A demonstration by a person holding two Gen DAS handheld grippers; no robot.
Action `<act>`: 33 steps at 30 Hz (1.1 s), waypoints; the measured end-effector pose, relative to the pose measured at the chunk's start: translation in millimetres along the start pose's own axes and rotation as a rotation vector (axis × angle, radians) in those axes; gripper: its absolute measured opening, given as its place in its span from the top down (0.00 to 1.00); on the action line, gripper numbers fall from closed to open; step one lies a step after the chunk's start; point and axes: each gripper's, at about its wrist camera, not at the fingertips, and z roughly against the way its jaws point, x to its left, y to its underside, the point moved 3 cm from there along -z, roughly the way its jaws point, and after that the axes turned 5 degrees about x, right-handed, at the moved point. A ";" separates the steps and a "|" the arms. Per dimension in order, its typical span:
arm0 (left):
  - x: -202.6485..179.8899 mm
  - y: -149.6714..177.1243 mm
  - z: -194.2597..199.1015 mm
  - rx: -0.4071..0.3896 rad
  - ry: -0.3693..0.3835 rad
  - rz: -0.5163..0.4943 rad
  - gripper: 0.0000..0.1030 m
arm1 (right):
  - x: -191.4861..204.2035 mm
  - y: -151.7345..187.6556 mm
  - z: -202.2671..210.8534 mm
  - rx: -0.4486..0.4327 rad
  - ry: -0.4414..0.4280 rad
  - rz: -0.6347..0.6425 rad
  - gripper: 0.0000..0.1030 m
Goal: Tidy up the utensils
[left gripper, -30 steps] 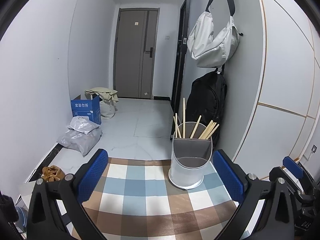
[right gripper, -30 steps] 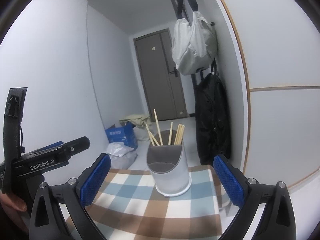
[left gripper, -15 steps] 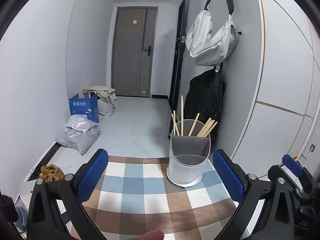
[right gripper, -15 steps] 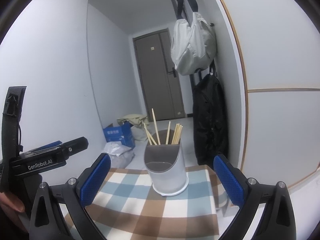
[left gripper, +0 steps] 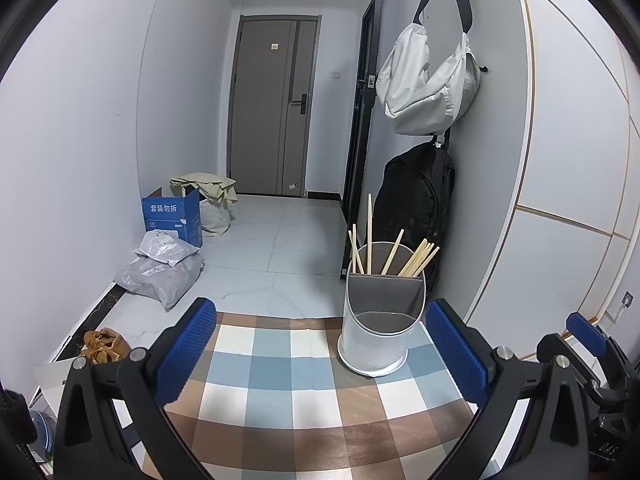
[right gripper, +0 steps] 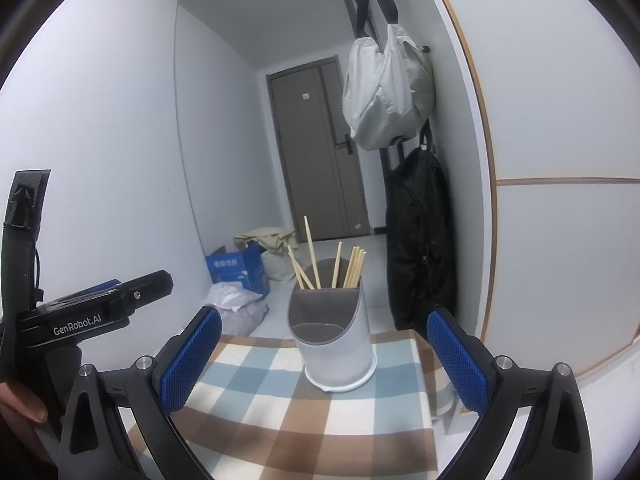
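A white and grey utensil holder (left gripper: pixel 380 320) (right gripper: pixel 334 340) stands upright at the far edge of the checked tablecloth (left gripper: pixel 280 392) (right gripper: pixel 280 408). Several wooden chopsticks (left gripper: pixel 416 258) (right gripper: pixel 354 266) stick up from its rear compartment; the front compartment looks empty. My left gripper (left gripper: pixel 320 356) is open, with nothing between its blue pads, and the holder sits just ahead near its right finger. My right gripper (right gripper: pixel 324 360) is open too and holds nothing, with the holder ahead between its fingers. The left gripper's body (right gripper: pixel 92 312) shows at the left of the right wrist view.
A black backpack (left gripper: pixel 416 196) and a pale bag (left gripper: pixel 428 88) hang on the wall right behind the holder. A blue box (left gripper: pixel 172 216) and plastic bags (left gripper: pixel 160 272) lie on the tiled floor beyond the table. A grey door (left gripper: pixel 272 108) closes the hallway.
Both views have shifted slightly, so the holder sits a little differently in frame. A fingertip seen at the bottom of the left wrist view half a second ago is gone. Both grippers stay open.
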 end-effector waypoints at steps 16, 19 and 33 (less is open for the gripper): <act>1.1 1.9 -0.8 -0.005 -0.007 0.006 0.01 | -0.6 1.1 -2.3 0.006 0.002 0.001 0.00; 1.6 2.3 -1.0 -0.007 -0.008 0.008 0.01 | -0.8 1.4 -2.8 0.007 0.003 0.000 0.00; -1.0 3.5 -1.8 0.000 -0.011 -0.001 0.01 | 0.1 1.9 -3.0 0.007 0.003 0.008 0.00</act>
